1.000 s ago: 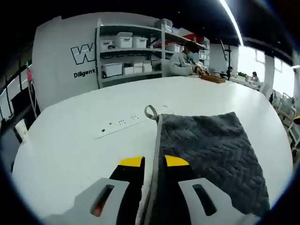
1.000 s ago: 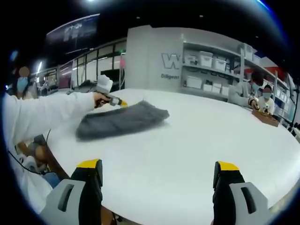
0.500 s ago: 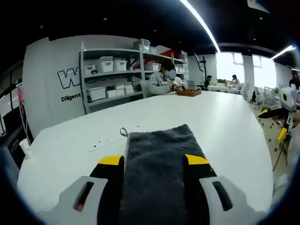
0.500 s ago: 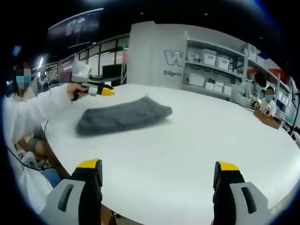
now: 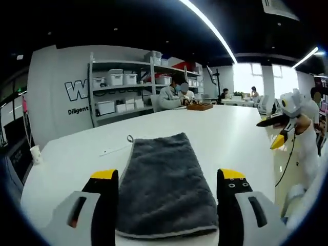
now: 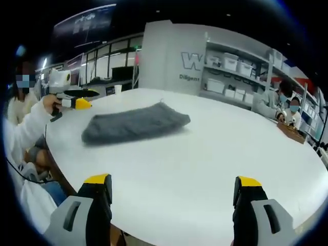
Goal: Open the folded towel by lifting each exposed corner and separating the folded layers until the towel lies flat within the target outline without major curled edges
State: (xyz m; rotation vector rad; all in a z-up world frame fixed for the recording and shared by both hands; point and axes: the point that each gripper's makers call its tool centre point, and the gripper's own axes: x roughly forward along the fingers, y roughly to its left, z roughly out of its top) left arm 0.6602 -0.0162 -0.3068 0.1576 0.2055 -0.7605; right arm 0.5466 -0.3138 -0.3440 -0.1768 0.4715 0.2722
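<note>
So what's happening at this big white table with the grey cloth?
A person holds a pair of tongs in each hand at a white table. A folded grey towel lies on it, untouched right now. The left tongs are open, with the towel's near edge lying between the jaws but not pinched. The right tongs are open too, over bare tabletop well away from the towel. No unfolding shows yet. Other people sit working in the background.

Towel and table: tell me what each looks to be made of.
Towel: soft grey fabric, seemingly plush or quilted terry, going by its zigzag-textured matte pile, stitched edge and small hanging loop. Table: smooth white top with a slight sheen, probably laminate or painted board; the exact material cannot be told.
</note>
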